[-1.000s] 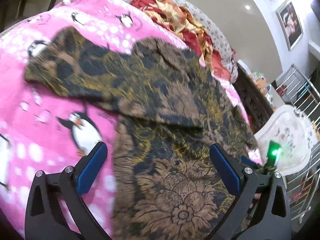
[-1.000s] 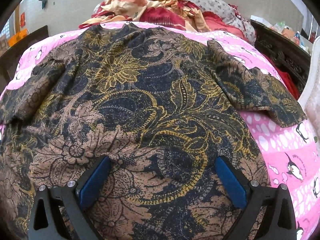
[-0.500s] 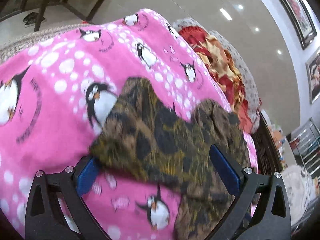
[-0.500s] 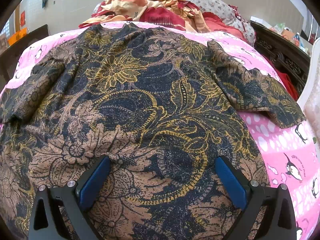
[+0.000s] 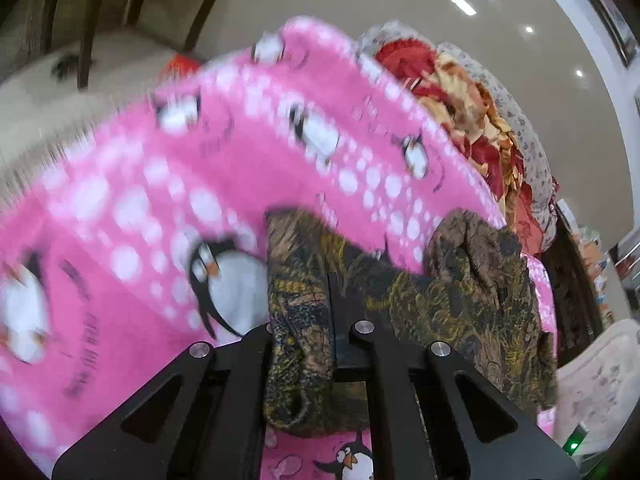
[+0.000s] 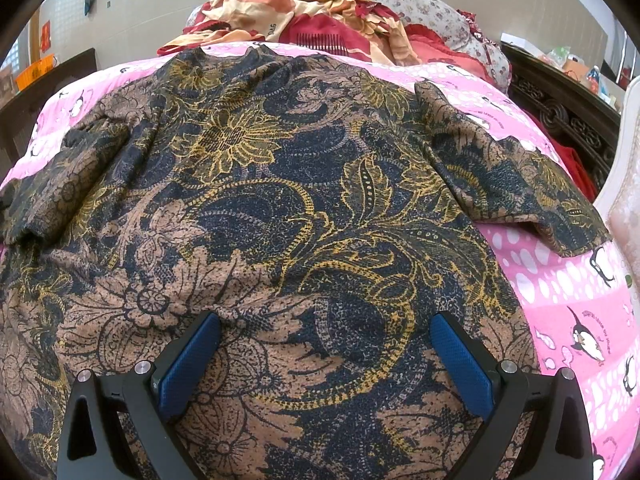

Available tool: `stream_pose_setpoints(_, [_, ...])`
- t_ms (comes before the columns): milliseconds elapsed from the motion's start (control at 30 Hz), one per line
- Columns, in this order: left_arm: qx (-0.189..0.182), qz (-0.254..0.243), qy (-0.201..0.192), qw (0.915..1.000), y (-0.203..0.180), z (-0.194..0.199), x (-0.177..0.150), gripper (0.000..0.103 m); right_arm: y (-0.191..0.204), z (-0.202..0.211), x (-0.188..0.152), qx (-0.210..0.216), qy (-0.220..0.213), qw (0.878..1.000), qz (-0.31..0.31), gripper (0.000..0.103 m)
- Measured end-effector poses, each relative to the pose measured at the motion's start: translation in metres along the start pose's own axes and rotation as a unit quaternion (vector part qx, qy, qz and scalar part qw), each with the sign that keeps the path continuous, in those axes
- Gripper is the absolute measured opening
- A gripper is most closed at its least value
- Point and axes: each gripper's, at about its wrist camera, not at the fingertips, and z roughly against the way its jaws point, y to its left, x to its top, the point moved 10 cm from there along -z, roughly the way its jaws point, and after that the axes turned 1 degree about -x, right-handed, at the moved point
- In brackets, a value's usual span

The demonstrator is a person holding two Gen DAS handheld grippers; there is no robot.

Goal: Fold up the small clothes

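A small brown, navy and gold floral shirt (image 6: 280,208) lies spread flat on a pink penguin blanket (image 6: 560,280). My right gripper (image 6: 324,356) is open, its blue pads (image 6: 188,364) hovering just over the shirt's lower middle. In the left wrist view my left gripper (image 5: 316,340) is shut on the shirt's left sleeve (image 5: 304,280), with the cloth bunched between the black fingers. The rest of the shirt (image 5: 472,280) trails off to the right over the blanket (image 5: 140,200).
A heap of red and cream bedding (image 6: 304,20) and a floral pillow (image 6: 420,4) lie at the far end of the bed. A dark carved headboard (image 6: 568,120) and a white chair (image 6: 624,208) stand to the right.
My left gripper moved left to the sleeve and closed on it; it was open before. The right gripper and the shirt body have not moved.
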Motion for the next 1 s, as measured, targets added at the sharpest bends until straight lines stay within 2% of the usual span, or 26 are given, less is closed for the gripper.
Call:
stream_pose_setpoints(133, [0.005, -0.010, -0.105, 0.9944, 0.003, 0.062, 0.070, 0.003, 0.000, 0.000, 0.000, 0.000, 0.000, 1.000, 0.000, 0.103])
stream_pose_setpoints(267, [0.048, -0.022, -0.173, 0.9835, 0.026, 0.109, 0.132, 0.003, 0.000, 0.000, 0.000, -0.001, 0.000, 1.000, 0.000, 0.103])
stream_pose_setpoints(333, [0.072, -0.023, -0.192, 0.9785, 0.038, 0.124, 0.150, 0.003, 0.000, 0.000, 0.001, -0.001, -0.001, 1.000, 0.001, 0.103])
stream_pose_setpoints(467, [0.111, -0.016, -0.242, 0.9637, 0.051, 0.151, 0.160, 0.003, 0.000, 0.000, 0.000, -0.001, -0.001, 1.000, 0.000, 0.103])
stream_pose_setpoints(533, [0.105, -0.006, -0.249, 0.9628, 0.049, 0.152, 0.157, 0.003, 0.000, 0.000, 0.000, -0.001, -0.001, 1.000, 0.000, 0.103])
stream_pose_setpoints(600, [0.078, -0.026, -0.228, 0.9701, 0.030, 0.139, 0.150, 0.003, 0.000, 0.000, 0.000, -0.002, -0.001, 1.000, 0.001, 0.103])
stream_pose_setpoints(667, [0.047, -0.067, -0.204, 0.9756, -0.007, 0.119, 0.137, 0.003, 0.000, 0.000, 0.000, -0.001, -0.001, 1.000, 0.001, 0.103])
stream_pose_setpoints(767, [-0.023, -0.131, -0.148, 0.9799, -0.084, 0.078, 0.099, 0.003, 0.001, -0.001, 0.001, -0.002, -0.001, 1.000, 0.001, 0.103])
stream_pose_setpoints(867, [-0.088, -0.176, -0.085, 0.9767, -0.161, 0.033, 0.045, 0.003, 0.000, 0.001, 0.000, -0.003, -0.002, 1.000, 0.001, 0.103])
stream_pose_setpoints(1000, [-0.136, -0.208, 0.003, 0.9686, -0.238, -0.031, -0.039, 0.003, 0.000, 0.001, -0.001, -0.001, -0.002, 1.000, -0.001, 0.103])
